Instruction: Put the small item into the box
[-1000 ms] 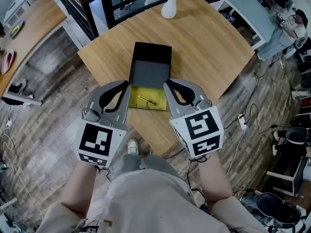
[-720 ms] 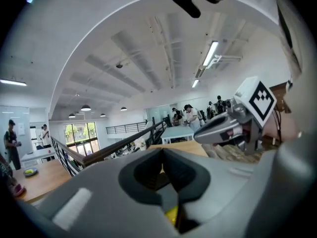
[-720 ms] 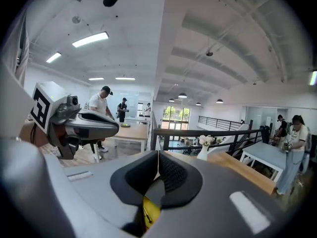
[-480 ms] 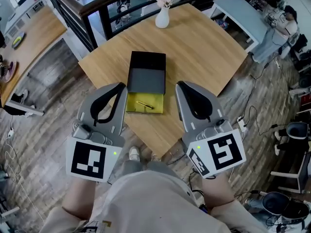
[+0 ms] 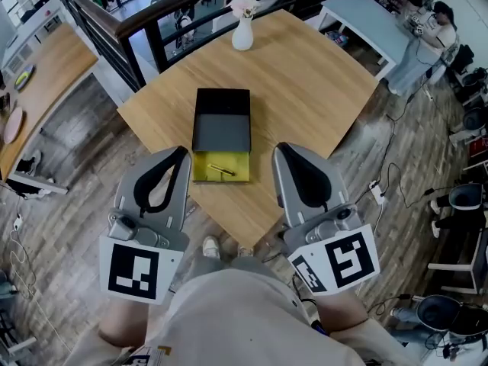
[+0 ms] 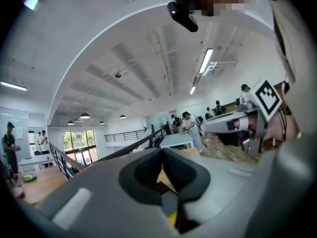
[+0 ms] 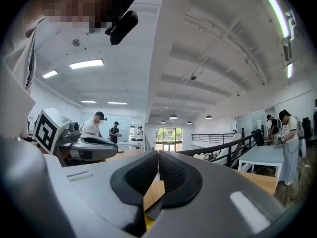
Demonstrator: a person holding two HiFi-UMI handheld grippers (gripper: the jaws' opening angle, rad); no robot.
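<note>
On the wooden table [image 5: 305, 82] lies a black box [image 5: 222, 120] with its yellow-lined tray [image 5: 206, 172] facing me. A small gold item [image 5: 223, 169] rests inside the yellow tray. My left gripper [image 5: 180, 152] hovers just left of the tray, near the table's front edge, its jaws shut and empty. To the tray's right my right gripper [image 5: 280, 149] is held the same way, shut with nothing in it. In the left gripper view the jaws [image 6: 162, 151] meet at their tips; the right gripper view shows its jaws [image 7: 157, 155] closed too.
A white vase [image 5: 242, 33] with flowers stands at the table's far corner. A dark railing [image 5: 145, 29] runs behind it. A second wooden table [image 5: 46, 63] is at the left, a grey table [image 5: 358, 14] at the upper right, with a person [image 5: 423, 36] beside it. Cables [image 5: 389, 181] trail over the floor.
Both grippers have drawn back toward me from either side of the yellow tray. The gold item stays in the tray.
</note>
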